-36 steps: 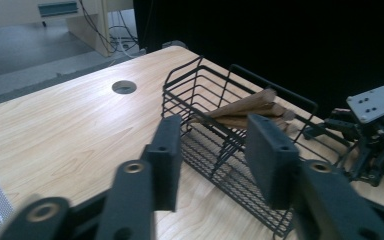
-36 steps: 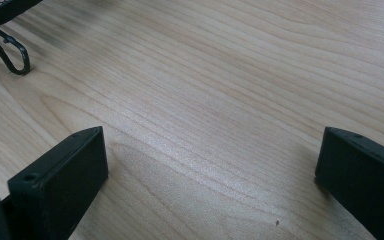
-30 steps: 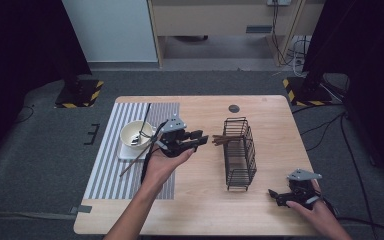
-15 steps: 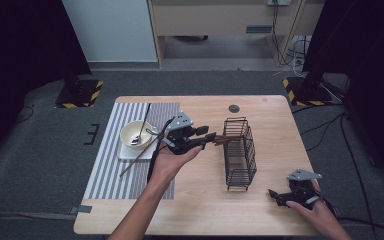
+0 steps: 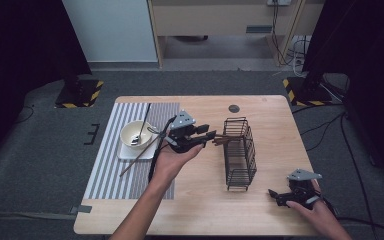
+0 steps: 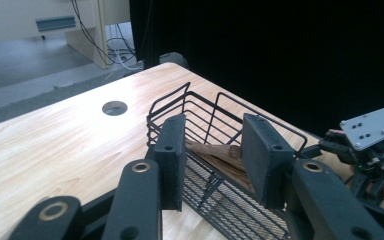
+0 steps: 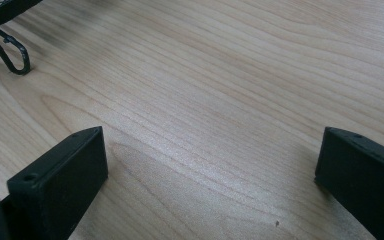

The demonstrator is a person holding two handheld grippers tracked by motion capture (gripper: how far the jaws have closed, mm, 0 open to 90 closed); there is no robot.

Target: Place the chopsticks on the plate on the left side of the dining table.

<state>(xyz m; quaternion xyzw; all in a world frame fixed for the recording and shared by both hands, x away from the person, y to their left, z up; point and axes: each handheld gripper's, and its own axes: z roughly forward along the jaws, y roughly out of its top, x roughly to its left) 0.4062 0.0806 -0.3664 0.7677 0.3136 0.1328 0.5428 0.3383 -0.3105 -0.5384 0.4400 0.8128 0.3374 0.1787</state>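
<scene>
The wire basket [image 5: 240, 153] serves as the reference. The wooden utensil [image 5: 223, 139] lies with its long axis level, crossing the basket's upper-left rim; in the left gripper view its brown broad end [image 6: 220, 156] rests inside the basket, on the mesh wall. The left gripper [image 5: 211, 136] stands just beside the basket on its left, pointing toward it, and is by far the nearer hand; the right gripper [image 5: 274, 194] rests on the table [image 5: 205, 200] near the basket's near-right corner, apart from it. The left jaws have just been closing slightly after opening. The utensil lies between them; whether the pads press on it cannot be told. The right jaws stand wide apart over bare wood, grasping nothing. Judgement: the coming move depends on the utensil clearing the rim lengthwise.
</scene>
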